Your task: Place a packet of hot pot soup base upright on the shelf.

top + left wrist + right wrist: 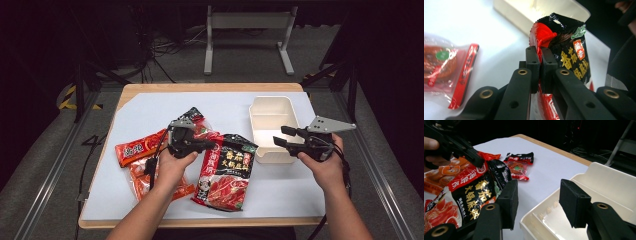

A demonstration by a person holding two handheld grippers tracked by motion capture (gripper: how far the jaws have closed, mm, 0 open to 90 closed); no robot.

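Observation:
A large black and red sauce pouch (225, 170) lies at the table's middle, its upper left corner lifted. My left gripper (209, 145) is shut on that corner; in the left gripper view the jaws pinch the pouch's (571, 57) red edge at the left gripper's (540, 53) tips. My right gripper (279, 135) is open, hovering at the near left corner of a cream plastic box (272, 107). In the right gripper view the right gripper (541, 200) holds nothing, with the box (599, 185) on its right and the pouch (471, 195) on its left.
A small black and red packet (197, 117) lies behind the left gripper. An orange-red packet (137, 148) and a clear red one (140, 182) lie to the left, by the left forearm. A white sheet (150, 110) covers the wooden table.

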